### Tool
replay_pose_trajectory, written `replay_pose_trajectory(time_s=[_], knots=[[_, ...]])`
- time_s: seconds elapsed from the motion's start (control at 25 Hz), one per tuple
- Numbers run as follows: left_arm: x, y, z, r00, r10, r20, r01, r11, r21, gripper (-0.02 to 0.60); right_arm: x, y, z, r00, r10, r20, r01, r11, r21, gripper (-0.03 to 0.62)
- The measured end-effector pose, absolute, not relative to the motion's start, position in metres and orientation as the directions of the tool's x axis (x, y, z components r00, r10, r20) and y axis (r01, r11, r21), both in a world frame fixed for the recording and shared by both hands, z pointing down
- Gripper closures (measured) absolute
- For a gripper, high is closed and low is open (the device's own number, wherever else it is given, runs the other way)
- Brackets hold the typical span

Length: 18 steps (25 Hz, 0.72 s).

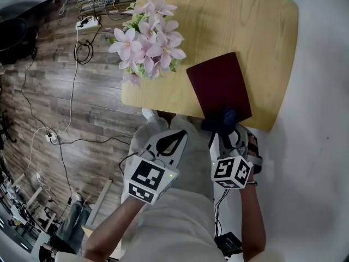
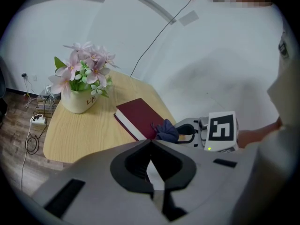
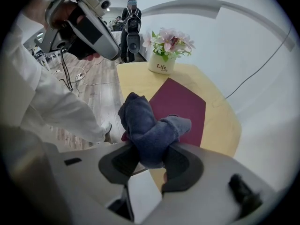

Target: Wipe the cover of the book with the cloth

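A dark red book point(image 1: 219, 85) point(image 2: 140, 116) point(image 3: 180, 108) lies flat near the front edge of the small wooden table point(image 1: 229, 15). My right gripper point(image 1: 222, 125) point(image 3: 149, 159) is shut on a bunched dark blue cloth point(image 3: 149, 129) point(image 1: 221, 119) point(image 2: 166, 130), held over the book's near corner. Whether the cloth touches the cover is hard to tell. My left gripper point(image 1: 173, 141) point(image 2: 151, 161) hangs off the table's front edge, left of the right one, its jaws closed with nothing between them.
A white pot of pink flowers point(image 1: 148, 37) point(image 2: 84, 81) point(image 3: 165, 50) stands at the table's left edge, beside the book. Cables and a power strip point(image 1: 87, 22) lie on the wooden floor to the left. A white wall or floor area borders the table's right side.
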<state>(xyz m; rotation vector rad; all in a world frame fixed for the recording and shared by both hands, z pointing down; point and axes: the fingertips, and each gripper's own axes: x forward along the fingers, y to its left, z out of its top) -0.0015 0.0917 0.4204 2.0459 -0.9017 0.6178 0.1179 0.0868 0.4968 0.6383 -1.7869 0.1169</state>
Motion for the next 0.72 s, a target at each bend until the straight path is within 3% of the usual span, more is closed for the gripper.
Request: replay_pose_trajectory(time_s=[0.72], knots=[[-0.001, 0.071, 0.415, 0.629, -0.402, 0.665, -0.773, -0.412, 0.482, 0.572, 0.086, 0.037, 0.492, -0.231, -0.402, 0.886, -0.536, 0.812, 0.229, 0.453]])
